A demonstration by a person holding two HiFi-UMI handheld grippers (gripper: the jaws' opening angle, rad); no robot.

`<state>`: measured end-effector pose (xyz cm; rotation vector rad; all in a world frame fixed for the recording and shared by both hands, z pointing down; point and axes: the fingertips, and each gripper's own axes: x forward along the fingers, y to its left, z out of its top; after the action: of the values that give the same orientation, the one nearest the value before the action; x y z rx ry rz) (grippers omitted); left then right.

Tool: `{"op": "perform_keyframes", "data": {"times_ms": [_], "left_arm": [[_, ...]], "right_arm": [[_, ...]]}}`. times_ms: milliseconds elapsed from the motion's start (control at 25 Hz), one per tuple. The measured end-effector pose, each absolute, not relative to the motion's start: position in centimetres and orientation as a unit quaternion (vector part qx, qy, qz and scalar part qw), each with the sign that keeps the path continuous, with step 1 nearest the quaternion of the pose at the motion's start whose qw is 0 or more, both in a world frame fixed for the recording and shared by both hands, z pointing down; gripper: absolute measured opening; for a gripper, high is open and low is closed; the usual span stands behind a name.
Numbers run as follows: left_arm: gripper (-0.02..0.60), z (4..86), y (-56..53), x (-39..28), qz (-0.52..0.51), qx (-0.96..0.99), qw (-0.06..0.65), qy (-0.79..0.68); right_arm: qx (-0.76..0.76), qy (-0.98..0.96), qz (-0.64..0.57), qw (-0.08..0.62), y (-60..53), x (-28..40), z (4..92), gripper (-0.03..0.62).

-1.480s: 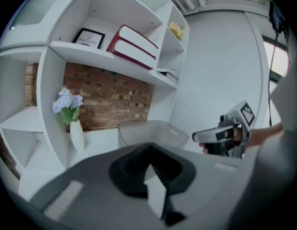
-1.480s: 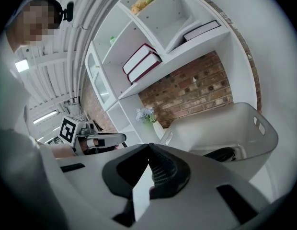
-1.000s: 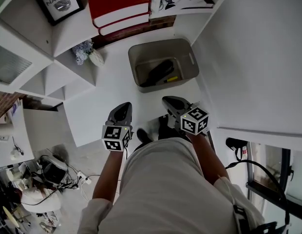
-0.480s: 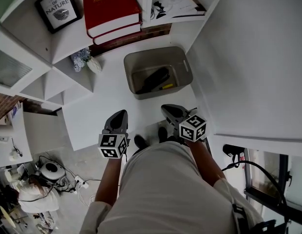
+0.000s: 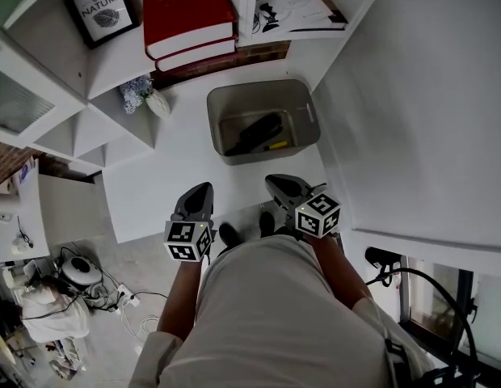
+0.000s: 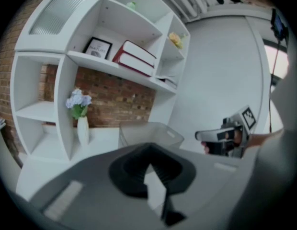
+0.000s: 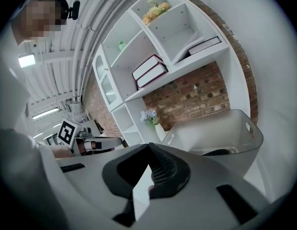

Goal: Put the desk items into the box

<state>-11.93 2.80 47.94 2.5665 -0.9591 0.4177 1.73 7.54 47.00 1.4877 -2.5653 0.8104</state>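
Your left gripper (image 5: 199,192) has its jaws pressed together with nothing between them. Your right gripper (image 5: 281,184) is closed and empty as well. Both hover side by side over the near edge of the white desk (image 5: 178,168), pointing toward the grey box (image 5: 258,90). The box stands on the desk just ahead of them, and inside it lie a black item (image 5: 254,133) and a slim yellow one (image 5: 276,145). Left of the box stands a white vase of flowers (image 5: 149,97), with red books (image 5: 186,10) on the shelf above.
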Motion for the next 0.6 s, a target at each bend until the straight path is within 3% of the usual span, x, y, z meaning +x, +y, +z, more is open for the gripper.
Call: {"op": "perform_keyframes", "data": {"times_ms": [600], "left_arm": [[0.003,48.83,3.47,-11.0,0.162,0.909,0.192,-0.332]], "right_arm": [[0.476,-0.839,0.262,0.034,7.62,1.99,46.5,0.0]]}}
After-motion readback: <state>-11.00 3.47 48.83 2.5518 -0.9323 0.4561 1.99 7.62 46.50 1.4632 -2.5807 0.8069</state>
